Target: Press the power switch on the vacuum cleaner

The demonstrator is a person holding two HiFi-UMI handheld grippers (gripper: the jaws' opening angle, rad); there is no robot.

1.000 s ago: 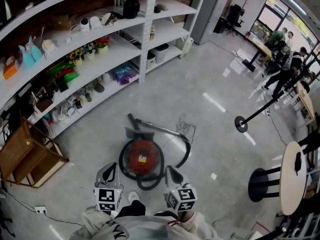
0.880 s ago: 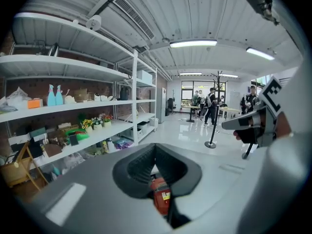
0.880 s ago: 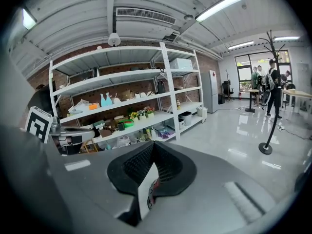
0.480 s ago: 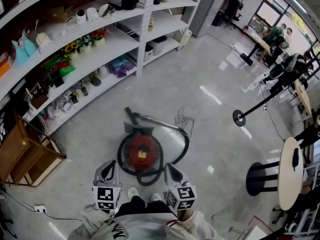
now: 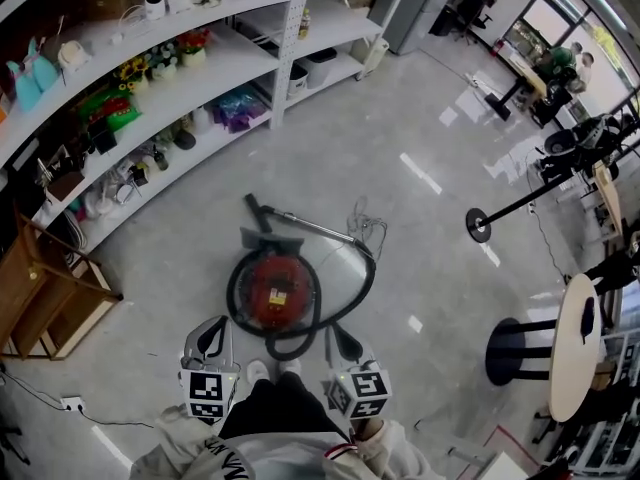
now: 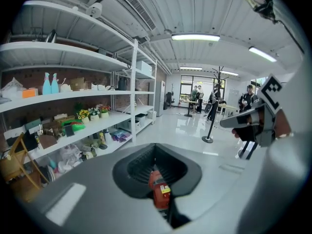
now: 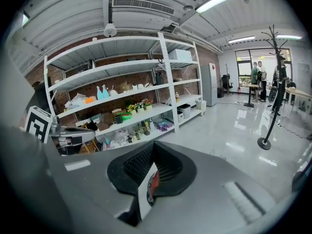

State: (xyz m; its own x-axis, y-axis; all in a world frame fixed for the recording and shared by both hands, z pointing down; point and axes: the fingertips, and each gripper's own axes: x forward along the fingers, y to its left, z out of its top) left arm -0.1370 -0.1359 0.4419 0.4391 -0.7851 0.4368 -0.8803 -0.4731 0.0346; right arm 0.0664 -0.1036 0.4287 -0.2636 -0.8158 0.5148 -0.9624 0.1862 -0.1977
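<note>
The red round vacuum cleaner (image 5: 278, 290) lies on the grey floor, ringed by its black hose (image 5: 352, 290), with the wand and floor head (image 5: 262, 230) pointing towards the shelves. My left gripper (image 5: 211, 332) hangs just near-left of it, jaws together and holding nothing. On the near-right side my right gripper (image 5: 341, 337) is likewise shut and empty. Neither touches the vacuum. In the left gripper view a strip of the red vacuum (image 6: 160, 191) shows through the slit under the closed jaws. A sliver of the vacuum (image 7: 154, 183) shows the same way in the right gripper view.
Long white shelves (image 5: 215, 63) full of small goods run along the far left. A wooden frame (image 5: 40, 298) stands at the left. A loose cord (image 5: 366, 230) lies beyond the vacuum. A pole stand (image 5: 482, 224), a stool (image 5: 515, 350) and a round table (image 5: 570, 348) are at the right.
The person has stepped forward, so the vacuum now lies closer to both grippers and the feet. Both grippers stay shut in the same pose.
</note>
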